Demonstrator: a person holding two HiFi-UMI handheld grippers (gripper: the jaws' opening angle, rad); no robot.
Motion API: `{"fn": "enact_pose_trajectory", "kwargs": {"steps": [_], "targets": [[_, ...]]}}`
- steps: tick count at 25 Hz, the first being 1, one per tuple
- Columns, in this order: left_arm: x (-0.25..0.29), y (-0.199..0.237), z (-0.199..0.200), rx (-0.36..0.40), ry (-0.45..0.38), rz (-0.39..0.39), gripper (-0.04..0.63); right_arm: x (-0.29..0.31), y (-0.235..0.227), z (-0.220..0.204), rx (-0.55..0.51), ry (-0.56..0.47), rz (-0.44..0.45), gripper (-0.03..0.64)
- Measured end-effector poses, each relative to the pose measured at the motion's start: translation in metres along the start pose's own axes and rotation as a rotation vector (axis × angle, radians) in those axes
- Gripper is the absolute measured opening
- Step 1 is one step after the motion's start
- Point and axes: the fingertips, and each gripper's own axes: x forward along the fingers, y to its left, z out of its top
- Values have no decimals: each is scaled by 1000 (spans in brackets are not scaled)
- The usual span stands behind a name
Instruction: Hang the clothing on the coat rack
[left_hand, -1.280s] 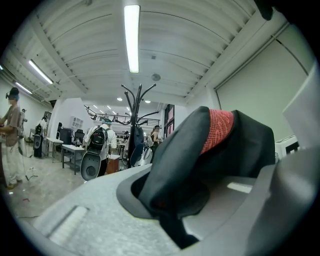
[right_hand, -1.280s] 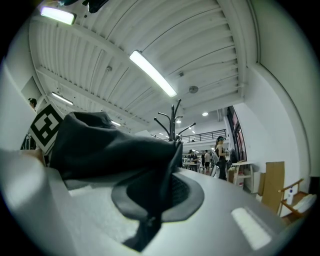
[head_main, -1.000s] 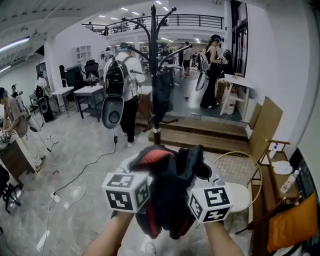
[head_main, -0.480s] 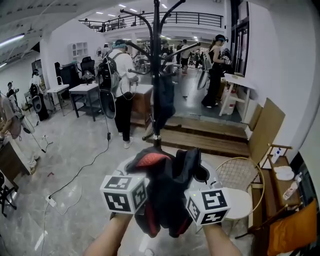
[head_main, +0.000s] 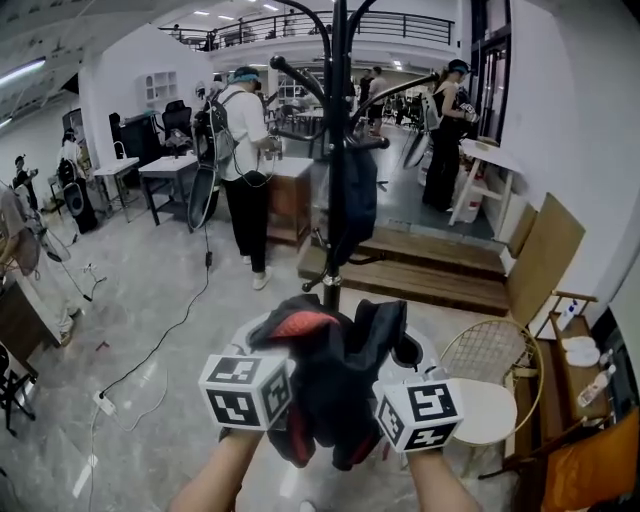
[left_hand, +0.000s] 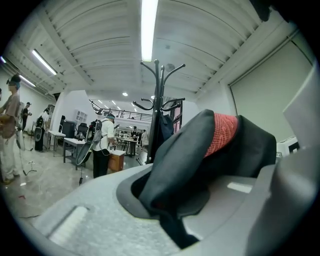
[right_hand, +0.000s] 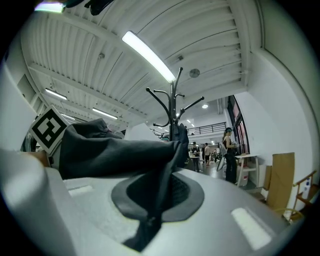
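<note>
At our left, the left tongs (left_hand: 172, 217) are closed tight on a fold of the clothing (head_main: 335, 385), a dark jacket with a red mesh lining. The cloth is pinched flat between the pads and bulges up above them. Our left forearm (head_main: 215, 470) reaches straight forward, with the tongs tipped upward toward the ceiling. Between our two hands the jacket hangs bunched in a slack heap, sagging below both grips, clear of the floor and not yet on any hook. We judge it light, soft and limp, with nothing to break. It will droop wherever it is unsupported, and the smooth outer cloth could slide out of a thin pinch. The collar or a hanging loop would be the best place to hold it for hooking, though we cannot pick out either one in the bundle. Straight ahead stands the coat rack (head_main: 338, 100), near but out of reach, with another dark garment (head_main: 352, 205) already hanging on it. At our right, the right tongs (right_hand: 150, 220) are likewise shut on a dark fold. Our right forearm (head_main: 440, 480) lies parallel to the left at the same height.
</note>
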Motion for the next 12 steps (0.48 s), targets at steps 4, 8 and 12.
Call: {"fn": "enact_pose_trajectory", "kwargs": {"steps": [4, 8, 12], "targets": [[12, 26, -5, -14, 11, 6, 18, 22, 5, -9, 9, 20, -9, 11], [23, 51, -11, -27, 10, 17, 18, 41, 7, -18, 11, 31, -20, 11], [31, 75, -13, -41, 5, 25, 18, 55, 7, -22, 14, 35, -37, 11]]}}
